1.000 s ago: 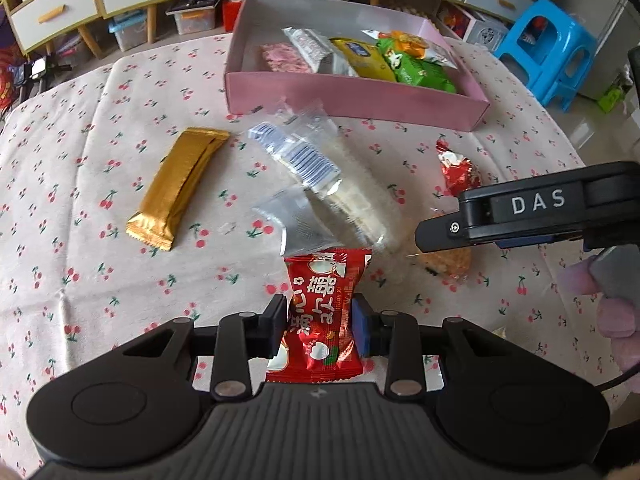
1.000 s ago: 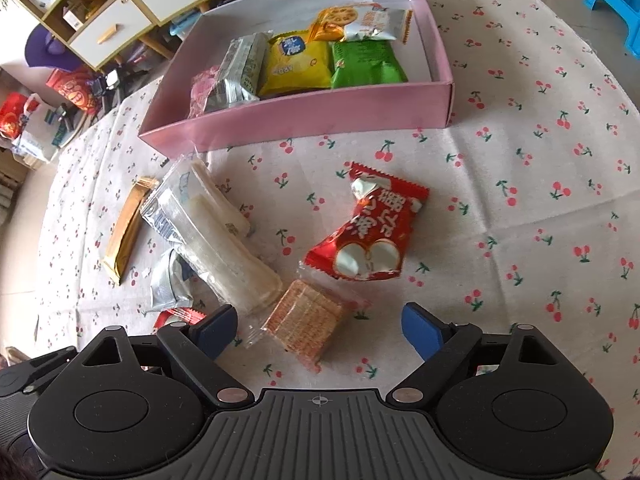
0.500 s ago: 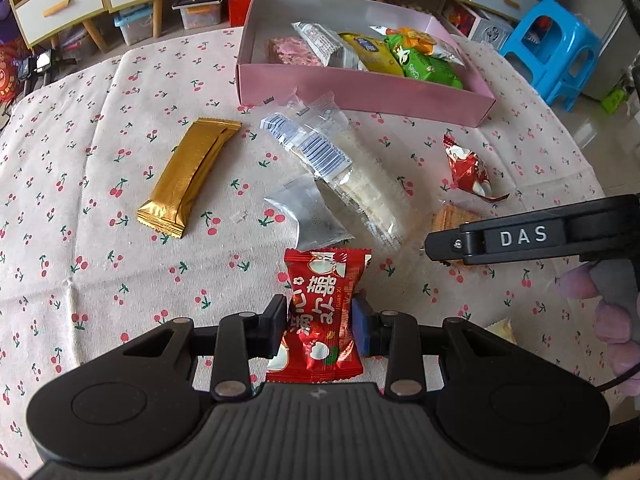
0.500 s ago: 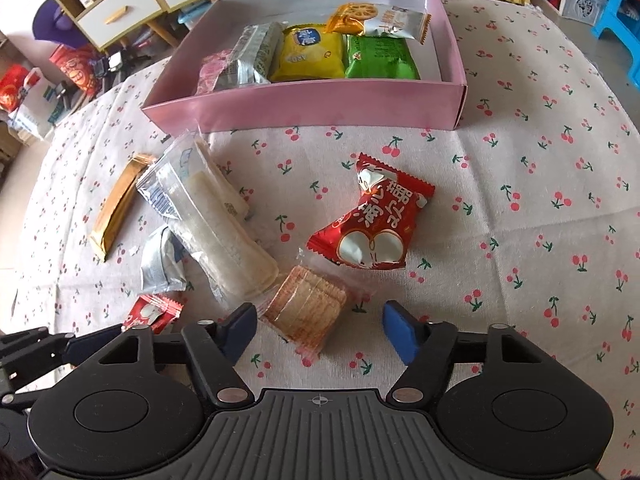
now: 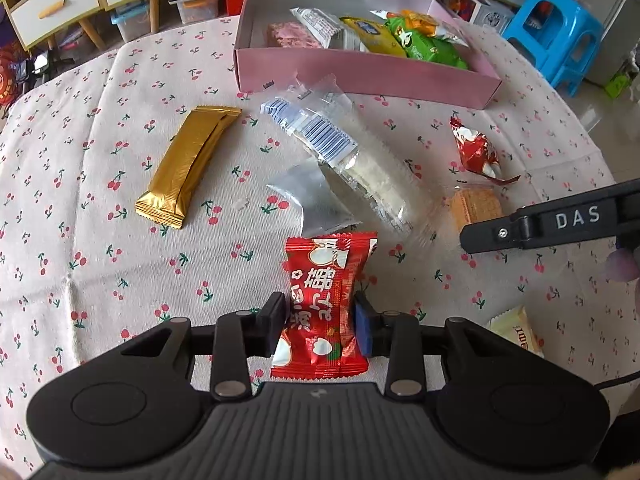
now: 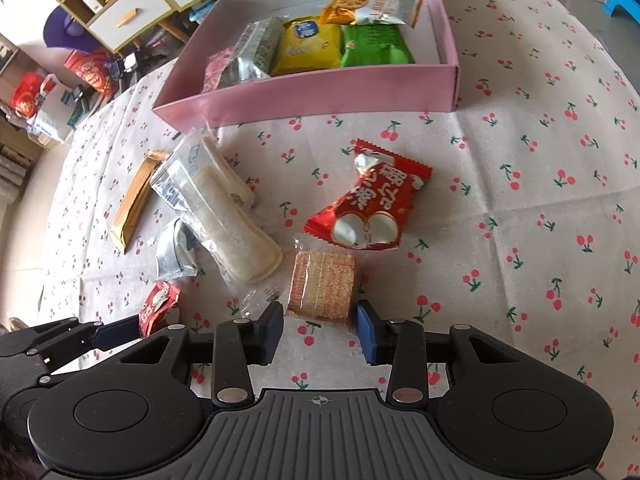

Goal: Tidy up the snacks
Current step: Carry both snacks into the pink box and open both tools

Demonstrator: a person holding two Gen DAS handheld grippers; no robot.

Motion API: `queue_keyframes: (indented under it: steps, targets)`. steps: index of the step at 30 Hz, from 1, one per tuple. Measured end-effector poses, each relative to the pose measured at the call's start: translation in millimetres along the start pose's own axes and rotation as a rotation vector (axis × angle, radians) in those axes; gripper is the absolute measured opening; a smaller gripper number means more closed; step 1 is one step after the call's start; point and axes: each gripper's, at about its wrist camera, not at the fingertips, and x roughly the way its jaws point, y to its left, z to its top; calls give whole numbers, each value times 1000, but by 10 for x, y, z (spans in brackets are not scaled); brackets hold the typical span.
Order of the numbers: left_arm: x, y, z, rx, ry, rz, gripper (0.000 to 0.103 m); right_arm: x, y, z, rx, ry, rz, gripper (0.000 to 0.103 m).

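My left gripper (image 5: 320, 318) is shut on a red snack packet (image 5: 324, 300) and holds it above the cherry-print tablecloth. My right gripper (image 6: 320, 326) is open, its fingers on either side of the near edge of a brown cracker packet (image 6: 322, 284) lying on the cloth. A second red packet (image 6: 370, 208) lies just beyond the crackers. The pink box (image 6: 312, 98) at the back holds several snacks; it also shows in the left wrist view (image 5: 360, 74). A gold bar (image 5: 188, 168), a clear rice-cracker pack (image 5: 352, 164) and a silver sachet (image 5: 316, 196) lie on the table.
The right gripper's arm (image 5: 560, 220) reaches in from the right in the left wrist view. A pale packet (image 5: 516, 330) lies near the table's right edge. Drawers (image 5: 52, 8) and a blue stool (image 5: 556, 36) stand beyond the table.
My right gripper has moved forward and narrowed its jaws around the cracker packet. My left gripper has risen a little and drifted towards the box, still holding the red packet.
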Motion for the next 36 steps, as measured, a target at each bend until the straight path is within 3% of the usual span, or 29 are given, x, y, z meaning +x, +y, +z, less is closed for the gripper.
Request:
queue_keyframes:
  steps: [10, 28, 36]
  targets:
    - [-89, 28, 2, -8, -5, -30, 31, -99, -149, 22, 55, -2, 37, 37]
    - [-420, 91, 119, -101, -111, -157, 30, -541, -169, 123, 109, -84, 180, 37]
    - [-563, 68, 268, -125, -188, -166, 30, -744, -237, 256, 144, -142, 216, 37]
